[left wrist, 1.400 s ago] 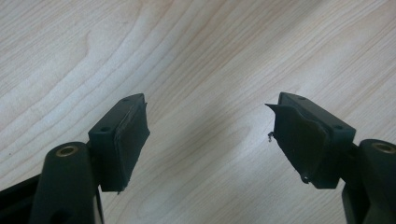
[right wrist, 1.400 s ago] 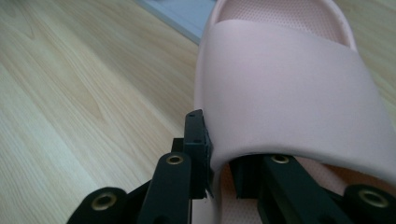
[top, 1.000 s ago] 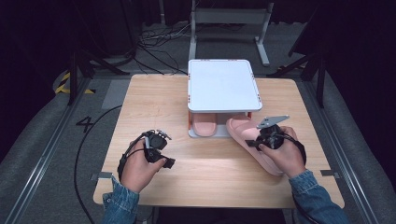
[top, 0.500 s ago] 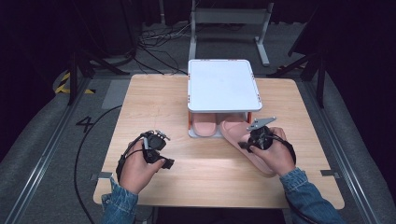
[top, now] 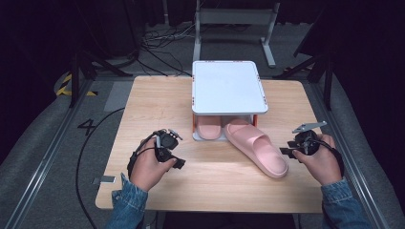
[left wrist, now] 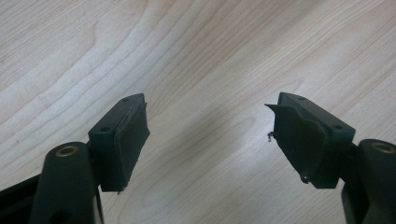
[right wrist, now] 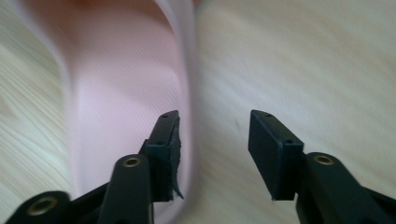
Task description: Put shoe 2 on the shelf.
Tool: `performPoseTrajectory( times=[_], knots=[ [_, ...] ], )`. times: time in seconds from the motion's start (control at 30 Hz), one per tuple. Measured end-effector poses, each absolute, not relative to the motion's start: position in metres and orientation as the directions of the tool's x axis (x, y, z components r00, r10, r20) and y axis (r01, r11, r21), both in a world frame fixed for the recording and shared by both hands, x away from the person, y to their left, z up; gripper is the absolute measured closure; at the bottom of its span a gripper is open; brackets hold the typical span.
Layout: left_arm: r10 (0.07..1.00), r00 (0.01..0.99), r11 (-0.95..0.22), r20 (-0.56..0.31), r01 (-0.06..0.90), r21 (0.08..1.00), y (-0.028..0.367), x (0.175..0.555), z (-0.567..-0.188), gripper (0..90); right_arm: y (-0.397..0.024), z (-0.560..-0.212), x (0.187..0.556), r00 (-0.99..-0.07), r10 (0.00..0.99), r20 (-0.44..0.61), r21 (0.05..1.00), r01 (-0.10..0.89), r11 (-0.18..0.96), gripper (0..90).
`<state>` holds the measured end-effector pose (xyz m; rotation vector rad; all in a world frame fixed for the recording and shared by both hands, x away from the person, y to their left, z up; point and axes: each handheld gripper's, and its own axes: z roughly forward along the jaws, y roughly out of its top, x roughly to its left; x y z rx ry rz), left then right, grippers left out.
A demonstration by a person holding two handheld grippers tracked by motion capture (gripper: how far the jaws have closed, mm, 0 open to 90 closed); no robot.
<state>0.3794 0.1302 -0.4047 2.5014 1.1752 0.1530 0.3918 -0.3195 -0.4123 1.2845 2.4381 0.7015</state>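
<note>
High view, nearest the person: two hands in denim sleeves, each bearing one gripper.

Left gripper [top: 168, 143]: resting over bare table [top: 215, 186] at the near left, jaws spread wide with nothing between them; the left gripper view has plain wood grain under both pads.

Right gripper [top: 297, 149]: near the table's right edge, just clear of the loose slipper [top: 258, 148] and to the right of its heel. Its jaws have just been opening and stand apart, gripping nothing. In the right gripper view the slipper's rim runs close by the left-hand jaw; the picture is blurred, so whether pad and rim touch cannot be told, though the high view suggests a gap.

Slippers, pink: two. One lies slantwise on the table, toe under the rack's front edge, heel toward the person's right. The second slipper [top: 208, 128] sits on the lower shelf, left side.

Rack [top: 228, 87], white top, orange posts: one, at the table's centre, farther back.
</note>
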Motion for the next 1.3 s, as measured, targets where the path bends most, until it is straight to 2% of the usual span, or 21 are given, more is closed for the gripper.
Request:
performPoseTrajectory(
  times=[0.23,0.47,0.73,1.03,1.17,1.3],
  knots=[
    [0.753,0.656,-0.594,-0.055,0.712,0.374,0.128,0.382,-0.404,27.0,-0.337,-0.43,0.389,-0.524,0.848,-0.084,0.44,0.744,0.503,53.0],
    [0.757,0.652,-0.588,-0.054,0.714,0.38,0.13,0.381,-0.403,27.0,-0.328,-0.441,0.388,-0.555,0.829,-0.063,0.391,0.751,0.532,54.4],
    [0.76,0.648,-0.583,-0.053,0.716,0.385,0.132,0.381,-0.402,27.0,-0.301,-0.445,0.382,-0.62,0.785,-0.014,0.437,0.702,0.562,53.6],
    [0.76,0.648,-0.585,-0.055,0.717,0.379,0.131,0.38,-0.402,27.0,-0.267,-0.446,0.374,-0.676,0.736,-0.029,0.51,0.624,0.593,50.9],
    [0.757,0.651,-0.587,-0.051,0.713,0.384,0.131,0.381,-0.402,27.0,-0.265,-0.437,0.364,-0.663,0.748,-0.032,0.489,0.642,0.59,52.5],
    [0.756,0.652,-0.588,-0.054,0.713,0.381,0.131,0.381,-0.402,27.0,-0.255,-0.431,0.343,-0.65,0.759,0.034,0.465,0.683,0.564,53.8]
  ],
)
